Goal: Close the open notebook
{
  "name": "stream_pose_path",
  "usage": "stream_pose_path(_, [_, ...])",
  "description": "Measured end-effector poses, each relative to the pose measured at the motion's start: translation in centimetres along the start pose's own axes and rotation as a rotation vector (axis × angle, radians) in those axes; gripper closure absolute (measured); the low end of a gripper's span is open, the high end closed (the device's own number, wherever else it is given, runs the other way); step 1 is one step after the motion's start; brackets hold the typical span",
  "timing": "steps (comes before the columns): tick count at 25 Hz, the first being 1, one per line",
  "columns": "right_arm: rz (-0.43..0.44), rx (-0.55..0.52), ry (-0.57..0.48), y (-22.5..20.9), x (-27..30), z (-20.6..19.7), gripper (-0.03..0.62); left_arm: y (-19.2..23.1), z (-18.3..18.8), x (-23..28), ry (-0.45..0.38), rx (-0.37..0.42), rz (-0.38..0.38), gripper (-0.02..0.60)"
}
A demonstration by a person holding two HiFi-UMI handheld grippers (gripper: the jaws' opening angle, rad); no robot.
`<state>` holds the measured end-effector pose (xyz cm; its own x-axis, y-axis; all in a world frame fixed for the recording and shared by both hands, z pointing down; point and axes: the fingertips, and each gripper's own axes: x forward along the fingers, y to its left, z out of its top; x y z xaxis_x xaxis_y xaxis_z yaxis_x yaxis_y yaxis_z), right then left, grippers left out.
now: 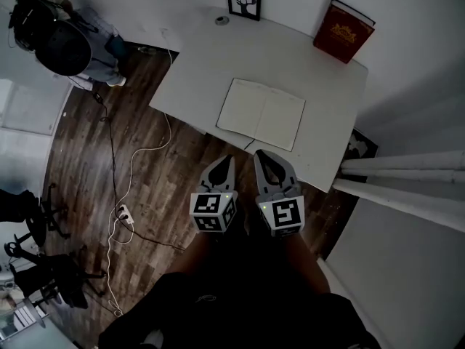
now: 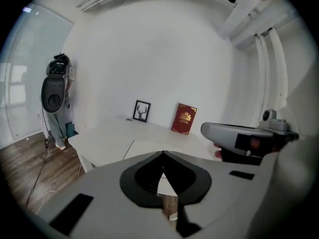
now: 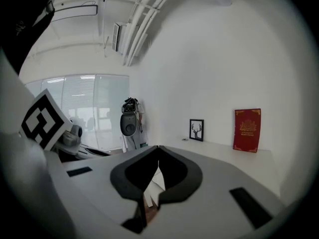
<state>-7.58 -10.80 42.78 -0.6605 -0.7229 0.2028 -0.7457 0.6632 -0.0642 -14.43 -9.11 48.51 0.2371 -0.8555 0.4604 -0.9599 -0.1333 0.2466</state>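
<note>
White surface (image 1: 196, 64) carries the open notebook (image 1: 261, 113) at frame centre, pages spread left-right. We find left tool (image 1: 228, 160) and right tool (image 1: 260, 155) clenched, empty, just below its near edge; right is nearer the spine.

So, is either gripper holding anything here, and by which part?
Nothing is held. The left gripper and the right gripper both have their jaws together and empty, short of the open notebook.
</note>
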Motion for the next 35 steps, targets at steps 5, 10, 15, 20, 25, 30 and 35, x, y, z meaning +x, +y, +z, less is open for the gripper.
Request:
stream_pose_path(5, [-0.052, -0.048, 0.059, -1.6, 3.0, -1.2, 0.571, 3.1, -0.7, 4.0, 0.092, -0.068, -0.011, 0.580])
stream_pose_path(10, [-0.116, 0.010, 0.116, -2.2, 5.2, -2.9, 0.571, 7.0, -1.8, 6.9, 0.159, -0.191, 0.007, 0.580])
stream_pose_path(15, [-0.177, 0.067, 0.151, -2.7, 6.6, -4.2, 0.571, 9.4, -3.6, 9.7, 0.258, -0.248, 0.000, 0.543])
stream_pose_path(20, [-0.203, 0.082, 0.182, -2.3, 8.1, -4.9, 0.571, 11.4, -5.7, 11.9, 0.332, -0.353, -0.017, 0.460])
stream_pose_path(25, [-0.209, 0.086, 0.226, -2.0, 8.9, -5.9, 0.571, 12.9, -6.9, 13.3, 0.370, -0.432, -0.018, 0.451])
stream_pose_path(30, [-0.219, 0.082, 0.251, -1.9, 9.4, -6.2, 0.571, 14.0, -7.4, 14.7, 0.391, -0.490, -0.016, 0.448])
stream_pose_path(35, [-0.227, 0.079, 0.260, -2.3, 9.7, -6.2, 0.571, 14.6, -8.1, 15.9, 0.414, -0.555, -0.015, 0.445])
